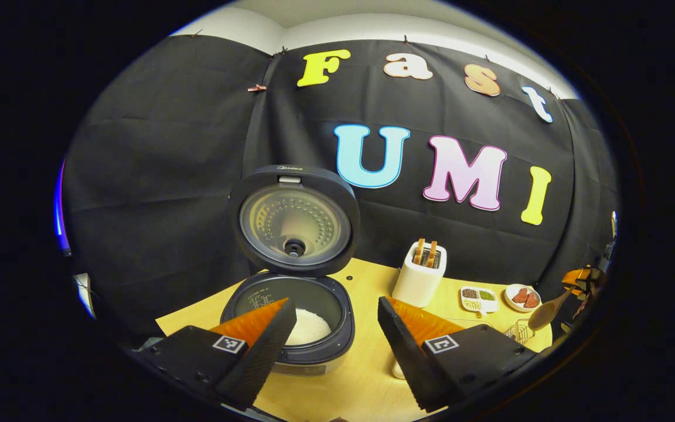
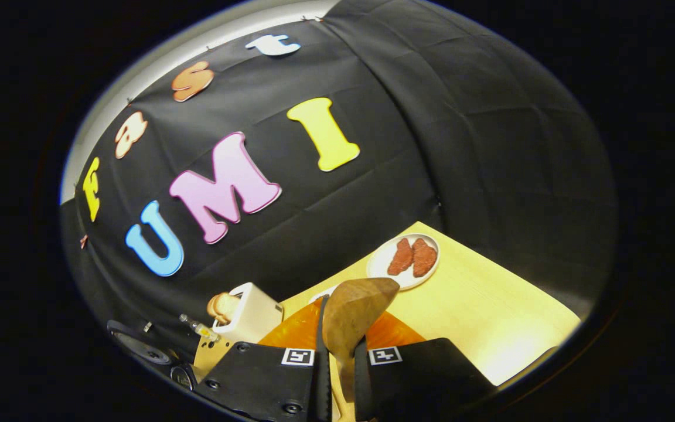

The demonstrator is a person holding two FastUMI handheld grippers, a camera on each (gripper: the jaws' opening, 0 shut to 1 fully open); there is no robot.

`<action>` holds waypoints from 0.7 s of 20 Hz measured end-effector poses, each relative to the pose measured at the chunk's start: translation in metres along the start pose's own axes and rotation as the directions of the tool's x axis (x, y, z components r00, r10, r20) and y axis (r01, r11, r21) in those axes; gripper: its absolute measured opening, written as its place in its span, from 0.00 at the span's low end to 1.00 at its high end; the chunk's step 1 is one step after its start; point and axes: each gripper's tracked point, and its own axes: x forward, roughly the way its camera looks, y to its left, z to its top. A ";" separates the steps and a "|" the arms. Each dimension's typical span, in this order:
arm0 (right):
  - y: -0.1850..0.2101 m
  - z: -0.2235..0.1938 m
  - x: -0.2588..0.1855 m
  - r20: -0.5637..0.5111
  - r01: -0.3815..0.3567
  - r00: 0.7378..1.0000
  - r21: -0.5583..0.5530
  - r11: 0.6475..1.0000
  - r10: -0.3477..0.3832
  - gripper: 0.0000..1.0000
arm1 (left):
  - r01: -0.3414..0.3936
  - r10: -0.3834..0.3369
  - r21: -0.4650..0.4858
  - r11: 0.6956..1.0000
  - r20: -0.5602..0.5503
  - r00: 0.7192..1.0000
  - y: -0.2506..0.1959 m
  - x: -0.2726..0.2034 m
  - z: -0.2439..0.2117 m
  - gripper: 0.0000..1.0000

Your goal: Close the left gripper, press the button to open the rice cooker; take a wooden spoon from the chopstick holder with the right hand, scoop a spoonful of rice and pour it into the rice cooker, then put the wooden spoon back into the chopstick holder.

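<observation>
The rice cooker [image 1: 290, 346] stands open with its lid [image 1: 293, 225] upright, and white rice [image 1: 309, 326] lies in the pot. My left gripper [image 1: 337, 331] hovers just in front of it, open and holding nothing. The white chopstick holder [image 1: 419, 278] [image 2: 251, 316] stands to the right of the cooker with wooden handles sticking out. My right gripper [image 2: 340, 354] is shut on the handle of the wooden spoon [image 2: 354, 313], held above the table. At the far right of the left gripper view, the spoon [image 1: 548, 313] hangs from that gripper [image 1: 583, 281]. No rice shows on its bowl.
A small divided dish [image 1: 478, 298] and a plate of red meat [image 1: 522, 296] [image 2: 405, 261] sit right of the holder. A clear glass vessel [image 1: 519, 331] stands near the table's right edge. The wooden table [image 2: 490, 316] ends close to the black cloth wall.
</observation>
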 end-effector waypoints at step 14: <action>-0.053 -0.102 0.055 -0.168 0.116 0.980 0.031 0.993 -0.109 0.21 | -0.017 0.018 -0.034 0.999 0.024 1.000 -0.018 -0.020 0.021 0.95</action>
